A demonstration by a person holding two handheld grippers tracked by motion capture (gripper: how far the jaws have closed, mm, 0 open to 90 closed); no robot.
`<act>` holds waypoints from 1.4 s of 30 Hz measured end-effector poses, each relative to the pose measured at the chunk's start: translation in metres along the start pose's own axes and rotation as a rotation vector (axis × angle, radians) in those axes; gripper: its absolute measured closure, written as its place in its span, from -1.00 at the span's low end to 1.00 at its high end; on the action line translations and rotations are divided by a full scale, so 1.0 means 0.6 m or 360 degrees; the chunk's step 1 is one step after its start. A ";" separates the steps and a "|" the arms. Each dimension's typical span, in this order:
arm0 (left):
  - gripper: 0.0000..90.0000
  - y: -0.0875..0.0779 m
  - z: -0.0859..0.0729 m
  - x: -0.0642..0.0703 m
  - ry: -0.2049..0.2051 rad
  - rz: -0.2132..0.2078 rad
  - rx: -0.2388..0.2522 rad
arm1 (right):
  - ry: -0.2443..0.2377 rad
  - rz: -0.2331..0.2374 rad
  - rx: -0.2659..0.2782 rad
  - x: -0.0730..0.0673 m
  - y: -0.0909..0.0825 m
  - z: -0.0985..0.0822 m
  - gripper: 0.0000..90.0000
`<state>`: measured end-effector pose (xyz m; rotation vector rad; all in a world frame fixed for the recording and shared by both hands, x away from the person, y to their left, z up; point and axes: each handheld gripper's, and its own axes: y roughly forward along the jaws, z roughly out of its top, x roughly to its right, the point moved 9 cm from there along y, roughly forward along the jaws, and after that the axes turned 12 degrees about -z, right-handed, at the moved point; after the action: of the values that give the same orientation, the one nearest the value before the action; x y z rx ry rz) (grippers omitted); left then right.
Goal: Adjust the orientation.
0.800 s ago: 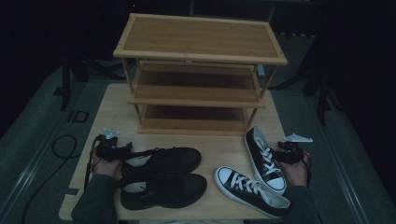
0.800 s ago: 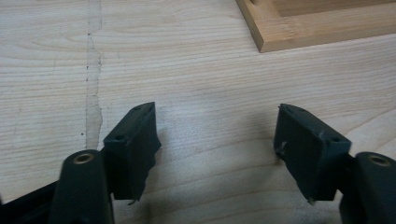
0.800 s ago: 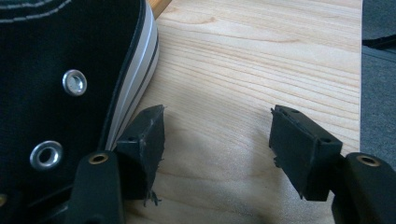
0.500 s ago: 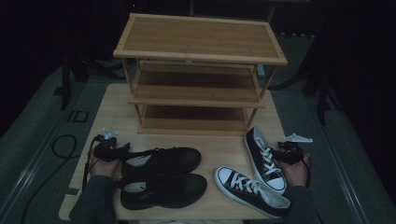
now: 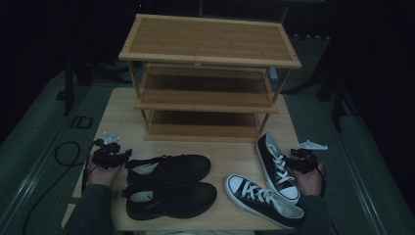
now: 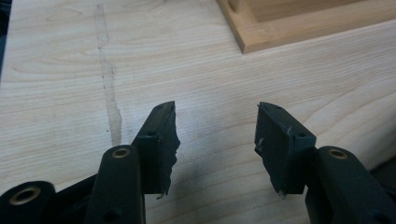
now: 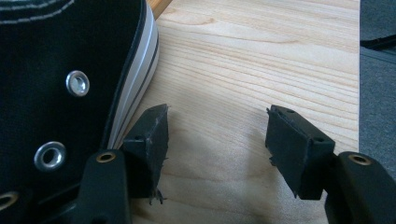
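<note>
Four shoes wait on the table in front of an empty three-tier shoe rack; I judge the work not yet begun.

In the high view the wooden rack point(image 5: 209, 73) stands at upper centre with all shelves bare. Two black shoes point(image 5: 169, 186) lie side by side at lower left of centre on the table point(image 5: 122, 112), and two black-and-white sneakers point(image 5: 271, 181) lie at lower right. My left gripper point(image 5: 111, 155) rests at the left edge beside the black shoes; its jaws are spread wide over bare wood, holding nothing. My right gripper point(image 5: 304, 160) sits at the right edge; its jaws also gape empty, one jaw just beside the nearest sneaker's point(image 7: 56, 70) striped sole, though I cannot tell whether it touches.
</note>
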<state>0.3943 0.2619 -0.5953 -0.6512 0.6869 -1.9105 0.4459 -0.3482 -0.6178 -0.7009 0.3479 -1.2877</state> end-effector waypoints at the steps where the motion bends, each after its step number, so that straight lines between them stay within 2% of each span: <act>1: 0.09 -0.008 0.004 0.001 0.0012 -0.0010 0.0006 | 0.0000 0.0001 0.0000 0.000 0.000 0.000 -0.13; 10: 0.09 -0.041 0.019 0.014 0.0058 -0.0095 0.0004 | 0.0000 0.0001 0.0000 0.000 0.000 0.000 -0.13; 13: 0.09 -0.057 0.032 0.026 0.0086 -0.0153 0.0021 | 0.0000 0.0001 0.0000 0.000 0.000 0.000 -0.13; 14: 0.09 -0.057 0.032 0.026 0.0086 -0.0153 0.0021 | 0.0000 0.0001 0.0000 0.000 0.000 0.000 -0.13; 18: 0.09 -0.074 0.050 0.051 0.0155 -0.0218 0.0029 | 0.0000 0.0001 0.0000 0.000 0.000 0.000 -0.13; 21: 0.12 -0.081 0.059 0.067 0.0214 -0.0244 0.0018 | 0.0000 0.0001 0.0000 0.000 0.000 0.000 -0.13; 22: 0.15 -0.081 0.059 0.067 0.0214 -0.0244 0.0018 | 0.0000 0.0001 0.0000 0.000 0.000 0.000 -0.13; 23: 0.18 -0.086 0.065 0.077 0.0252 -0.0256 0.0012 | 0.0000 0.0001 0.0000 0.000 0.000 0.000 -0.13; 24: 0.19 -0.086 0.065 0.077 0.0252 -0.0256 0.0012 | 0.0000 0.0001 0.0000 0.000 0.000 0.000 -0.13; 26: 0.20 -0.091 0.073 0.091 0.0299 -0.0282 -0.0002 | 0.0000 0.0001 0.0000 0.000 0.000 0.000 -0.13; 28: 0.20 -0.092 0.075 0.094 0.0312 -0.0285 -0.0008 | 0.0000 0.0001 0.0000 0.000 0.000 0.000 -0.13; 29: 0.20 -0.095 0.080 0.103 0.0355 -0.0297 -0.0030 | 0.0000 0.0001 0.0000 0.000 0.000 0.000 -0.13; 30: 0.20 -0.095 0.080 0.103 0.0355 -0.0297 -0.0030 | 0.0000 0.0001 0.0000 0.000 0.000 0.000 -0.13; 31: 0.21 -0.097 0.083 0.108 0.0389 -0.0306 -0.0053 | 0.0000 0.0001 0.0000 0.000 0.000 0.000 -0.13; 34: 0.22 -0.100 0.088 0.116 0.0427 -0.0307 -0.0076 | 0.0000 0.0001 0.0000 0.000 0.000 0.000 -0.13; 36: 0.22 -0.100 0.089 0.117 0.0434 -0.0304 -0.0075 | 0.0000 0.0001 0.0000 0.000 0.000 0.000 -0.13; 37: 0.22 -0.101 0.091 0.122 0.0440 -0.0330 -0.0079 | 0.0000 0.0001 0.0000 0.000 0.000 0.000 -0.13; 42: 0.22 -0.099 0.091 0.129 0.0488 -0.0360 -0.0113 | 0.0000 0.0000 0.0000 0.000 0.000 0.000 -0.13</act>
<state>0.3656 0.2035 -0.5042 -0.5004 0.9086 -2.2309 0.4459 -0.3482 -0.6178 -0.7007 0.3480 -1.2875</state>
